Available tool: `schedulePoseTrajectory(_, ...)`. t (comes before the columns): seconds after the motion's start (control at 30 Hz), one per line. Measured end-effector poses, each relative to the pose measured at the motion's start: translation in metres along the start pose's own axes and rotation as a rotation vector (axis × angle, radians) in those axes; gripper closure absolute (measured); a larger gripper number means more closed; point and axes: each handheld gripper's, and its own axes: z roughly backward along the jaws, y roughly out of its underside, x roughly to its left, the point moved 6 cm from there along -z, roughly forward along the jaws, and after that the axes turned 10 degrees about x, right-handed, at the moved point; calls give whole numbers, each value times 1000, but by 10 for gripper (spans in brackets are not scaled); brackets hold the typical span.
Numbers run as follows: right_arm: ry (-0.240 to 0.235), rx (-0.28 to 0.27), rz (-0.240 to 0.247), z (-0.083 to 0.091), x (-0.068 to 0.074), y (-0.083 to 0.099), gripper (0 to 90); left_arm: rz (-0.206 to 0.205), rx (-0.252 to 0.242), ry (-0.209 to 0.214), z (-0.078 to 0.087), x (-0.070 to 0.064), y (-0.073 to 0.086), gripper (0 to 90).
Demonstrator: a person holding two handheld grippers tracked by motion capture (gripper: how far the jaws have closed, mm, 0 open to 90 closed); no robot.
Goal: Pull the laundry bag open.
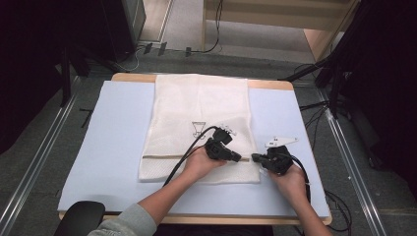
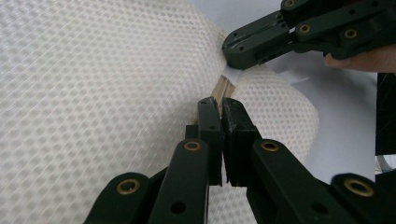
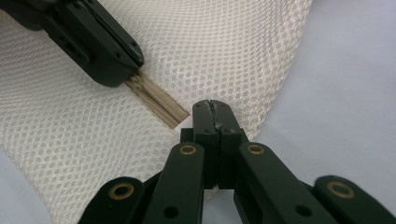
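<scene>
Both pairs of jaws are pinched tight at the near right of the mesh laundry bag (image 1: 199, 123) on the table (image 1: 113, 128): the right gripper (image 1: 255, 157) anchors the bag's edge while the left gripper (image 1: 239, 158) clamps the zipper (image 3: 156, 100), likely to work it along.

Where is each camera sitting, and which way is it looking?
High view: above the person's side, looking forward and down on the table; forearms, hands and both grippers show.
Left gripper view: rides the left gripper, looking along its jaws at the zipper of the mesh bag.
Right gripper view: rides the right gripper, jaws together at the bag's edge.
Shared: both gripper views show the zipper and the other gripper.
</scene>
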Motion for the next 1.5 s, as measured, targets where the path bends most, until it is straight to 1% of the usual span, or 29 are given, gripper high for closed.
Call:
schedulePoseTrajectory(0.13,-2,0,-3,0,0,0,900,-3,0,-2,9,5,7,886)
schedulePoseTrajectory(0.17,-2,0,-2,0,0,0,900,3,-4,10,10,5,9,886)
schedulePoseTrajectory(0.23,-6,2,-10,0,0,0,900,-5,-3,13,12,4,10,886)
schedulePoseTrajectory(0.27,-7,4,-11,0,0,0,900,-6,-2,9,12,4,10,886)
schedulePoseTrajectory(0.3,-5,1,-8,0,0,0,900,-16,4,1,12,4,11,886)
schedulePoseTrajectory(0.37,-4,-1,-9,0,1,0,900,-11,-3,10,14,4,13,886)
schedulePoseTrajectory(0.43,-7,-1,-10,0,1,0,900,-8,5,15,15,5,14,886)
schedulePoseTrajectory(0.47,-5,0,-5,-1,1,-1,900,-3,-8,21,16,4,14,887)
schedulePoseTrajectory(0.57,-5,-2,-6,-1,1,0,900,2,-9,29,21,6,17,887)
schedulePoseTrajectory(0.6,-3,-2,-3,-1,1,0,900,11,-9,34,24,7,19,887)
schedulePoseTrajectory(0.7,-4,-1,-15,-1,1,0,900,21,-8,21,32,13,24,887)
schedulePoseTrajectory(0.73,-5,-3,-16,-1,1,0,900,22,-16,27,34,14,26,887)
schedulePoseTrajectory(0.8,-4,-1,-18,-1,1,0,900,22,-13,25,36,15,31,886)
schedulePoseTrajectory(0.83,-4,-1,-18,-1,1,0,900,15,-7,25,37,16,33,887)
schedulePoseTrajectory(0.9,-5,-2,-16,-1,1,0,900,15,-4,21,36,16,33,886)
schedulePoseTrajectory(0.93,-6,-5,-13,-1,1,0,900,14,-5,27,36,16,33,887)
schedulePoseTrajectory(0.97,-7,-7,-12,-1,1,0,900,19,-9,22,38,17,33,886)
schedulePoseTrajectory(1.0,-7,-7,-12,-1,1,0,900,21,-13,27,39,17,33,887)
schedulePoseTrajectory(1.1,-6,-5,-19,-1,1,0,900,20,-4,19,44,19,37,887)
schedulePoseTrajectory(1.17,-9,-6,-20,-1,1,0,900,20,-8,27,47,19,38,887)
schedulePoseTrajectory(1.2,-8,-6,-21,-1,1,0,900,24,-9,26,48,19,39,887)
schedulePoseTrajectory(1.23,-9,-6,-19,-1,1,0,900,18,-10,23,49,19,39,887)
schedulePoseTrajectory(1.3,-7,-8,-14,-1,0,0,900,17,-2,15,51,19,41,887)
schedulePoseTrajectory(1.37,-8,-7,-17,-1,0,0,900,28,-3,30,53,21,42,887)
schedulePoseTrajectory(1.4,-8,-9,-14,-1,0,0,900,26,-1,21,54,22,43,887)
schedulePoseTrajectory(1.43,-8,-8,-16,-1,0,0,900,30,-2,31,55,22,44,887)
schedulePoseTrajectory(1.47,-10,-7,-21,-1,1,0,900,26,4,23,57,22,45,887)
schedulePoseTrajectory(1.5,-9,-7,-17,-1,0,0,900,26,-1,17,59,22,45,887)
